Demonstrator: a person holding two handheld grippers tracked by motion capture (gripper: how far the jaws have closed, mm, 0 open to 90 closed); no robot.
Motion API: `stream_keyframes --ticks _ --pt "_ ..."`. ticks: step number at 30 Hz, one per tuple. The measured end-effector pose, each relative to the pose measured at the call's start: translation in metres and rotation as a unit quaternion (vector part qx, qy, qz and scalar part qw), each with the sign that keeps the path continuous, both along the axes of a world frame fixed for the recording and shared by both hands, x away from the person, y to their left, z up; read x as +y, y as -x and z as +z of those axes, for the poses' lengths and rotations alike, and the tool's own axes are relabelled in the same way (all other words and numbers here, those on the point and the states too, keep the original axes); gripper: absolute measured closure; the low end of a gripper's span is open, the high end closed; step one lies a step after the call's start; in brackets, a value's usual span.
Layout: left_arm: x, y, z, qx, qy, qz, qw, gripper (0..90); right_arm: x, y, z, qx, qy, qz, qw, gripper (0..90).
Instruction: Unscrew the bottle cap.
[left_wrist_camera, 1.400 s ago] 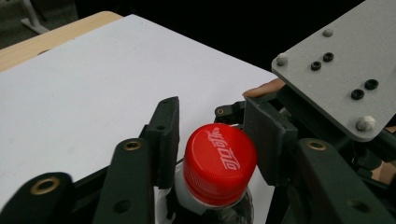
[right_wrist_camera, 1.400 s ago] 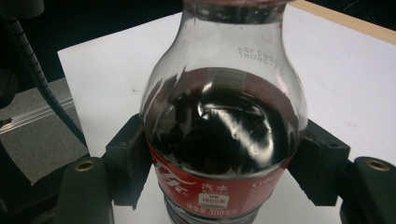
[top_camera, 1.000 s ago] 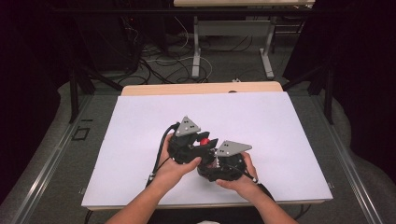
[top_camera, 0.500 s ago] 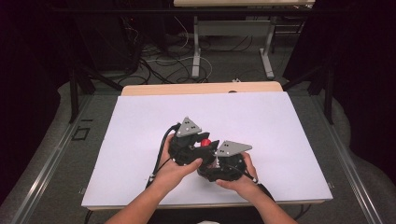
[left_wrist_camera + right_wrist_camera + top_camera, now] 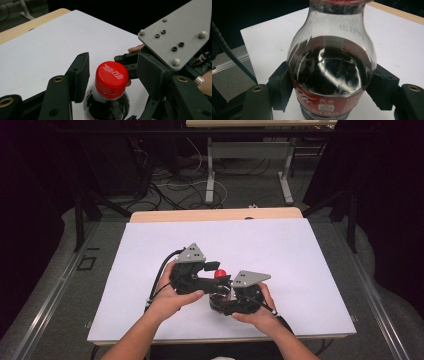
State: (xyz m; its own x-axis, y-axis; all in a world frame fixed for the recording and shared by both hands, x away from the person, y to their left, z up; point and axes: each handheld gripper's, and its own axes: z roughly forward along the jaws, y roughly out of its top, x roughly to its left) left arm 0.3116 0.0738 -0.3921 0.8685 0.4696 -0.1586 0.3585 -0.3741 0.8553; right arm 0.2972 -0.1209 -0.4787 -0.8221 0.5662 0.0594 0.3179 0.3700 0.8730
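A clear plastic bottle of dark cola, at lower centre of the high view, is clamped by the right gripper. Its red screw cap, still on, is straddled unpinched by the wide left gripper; unscrewing seemingly remains.

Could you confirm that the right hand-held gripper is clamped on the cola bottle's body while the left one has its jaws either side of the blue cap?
Nearly: the left gripper view shows the cap is red, not blue. The rest holds.
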Motion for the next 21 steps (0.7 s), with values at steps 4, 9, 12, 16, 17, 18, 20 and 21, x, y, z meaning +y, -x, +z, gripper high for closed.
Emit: stream_keyframes --ticks 4,9,12,16,17,18,20,21 --pt "0.003 -0.007 -0.006 0.01 0.007 0.0 0.9999 46.8 0.001 0.001 0.001 -0.001 0.0 0.003 1.0 29.8" --pt "0.002 -0.011 -0.011 0.009 0.015 -0.016 0.9997 49.1 0.001 0.001 0.0 0.0 0.004 0.003 1.0 29.8" --pt "0.0 -0.01 -0.011 0.004 0.014 -0.024 0.9996 52.9 0.002 0.001 -0.001 0.0 0.003 0.006 1.0 29.8" --pt "-0.005 -0.007 -0.012 -0.006 0.01 -0.024 0.9996 60.3 0.002 0.002 0.0 0.005 0.007 0.009 0.9999 29.8" --pt "-0.006 -0.006 -0.012 -0.01 0.007 -0.022 0.9997 60.5 0.002 0.002 0.0 0.004 0.007 0.009 0.9999 29.8" --pt "-0.007 -0.005 -0.011 -0.014 0.003 -0.017 0.9997 60.7 0.002 0.001 -0.001 0.002 0.004 0.009 0.9999 29.8" --pt "-0.008 -0.003 -0.01 -0.013 -0.006 -0.006 0.9999 60.9 0.003 0.002 -0.001 0.005 0.006 0.004 1.0 29.8" --pt "-0.01 -0.003 -0.01 -0.014 -0.005 0.003 0.9999 61.0 0.002 0.002 -0.001 0.006 0.005 0.003 1.0 29.8"
